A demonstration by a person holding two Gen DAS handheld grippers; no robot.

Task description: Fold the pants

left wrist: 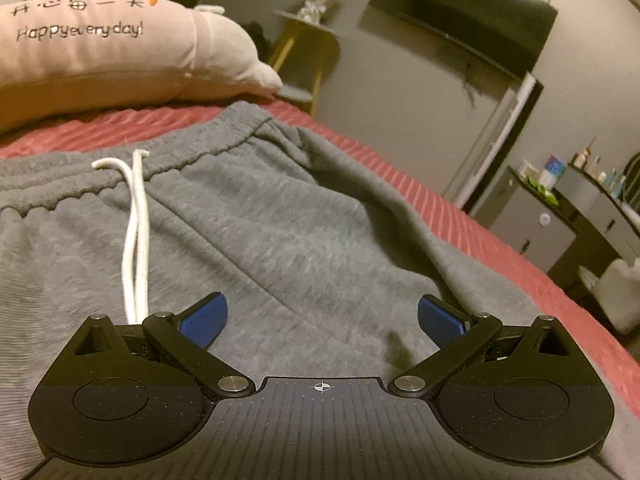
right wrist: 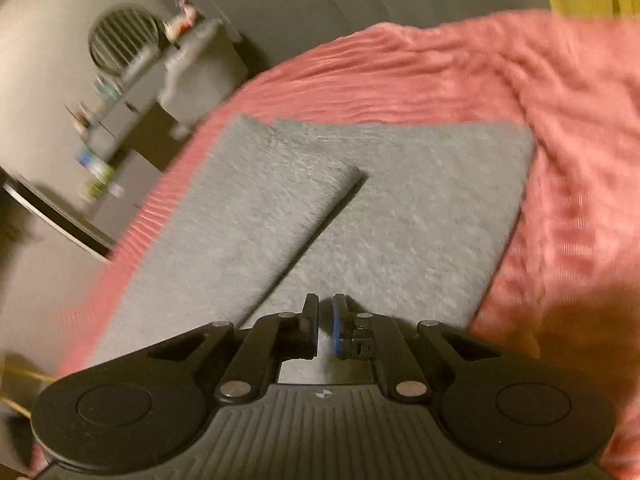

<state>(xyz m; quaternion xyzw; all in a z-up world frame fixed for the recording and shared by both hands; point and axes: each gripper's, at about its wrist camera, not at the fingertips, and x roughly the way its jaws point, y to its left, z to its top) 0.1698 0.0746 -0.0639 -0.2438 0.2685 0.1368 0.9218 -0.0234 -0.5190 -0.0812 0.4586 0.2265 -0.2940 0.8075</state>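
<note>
While lying flat on pink bedspread (right wrist: pixel 460 76), grey sweatpants (left wrist: pixel 280 232) looking soft, limp, light; gripping best at leg hems (right wrist: pixel 344 172) or elastic waistband (left wrist: pixel 192 152). Left claw (left wrist: pixel 322 318) hovering released; right claw (right wrist: pixel 325 326) nearly clenched, empty.

Grey knit pants (left wrist: pixel 280 232) are lying flat on a red ribbed bedspread (left wrist: pixel 500 240). In the left wrist view, the elastic waistband (left wrist: pixel 192 148) is running toward ten o'clock, with a white drawstring (left wrist: pixel 134 240) trailing down the front toward six o'clock. In the right wrist view, the legs are stretching toward twelve o'clock; the leg at ten o'clock (right wrist: pixel 260 208) is lying across the other leg (right wrist: pixel 420 208), its cuff end pointing toward one o'clock.
</note>
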